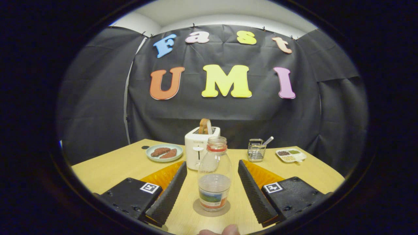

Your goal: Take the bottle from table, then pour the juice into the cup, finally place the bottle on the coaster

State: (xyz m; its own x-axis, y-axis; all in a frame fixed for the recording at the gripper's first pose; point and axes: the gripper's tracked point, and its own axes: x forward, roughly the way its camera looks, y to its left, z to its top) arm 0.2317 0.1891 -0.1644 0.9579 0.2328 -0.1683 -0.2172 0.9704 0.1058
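Note:
A clear plastic bottle (214, 174) with a colourful label and no cap stands upright on a round grey coaster (211, 209) on the wooden table (117, 164). It holds a little clear liquid, filling about the lower third. My gripper (212, 171) is open, with one finger on each side of the bottle and a gap between each pad and the bottle wall. The fingertips (181, 168) reach about level with the bottle's middle.
Beyond the bottle stands a white toaster (200, 151) with a slice of bread in it. To its left lies a plate (164, 152) with two brown pieces. A wire basket (256, 150) and a small divided dish (291, 155) sit to the right. A fingertip (228, 230) shows near me.

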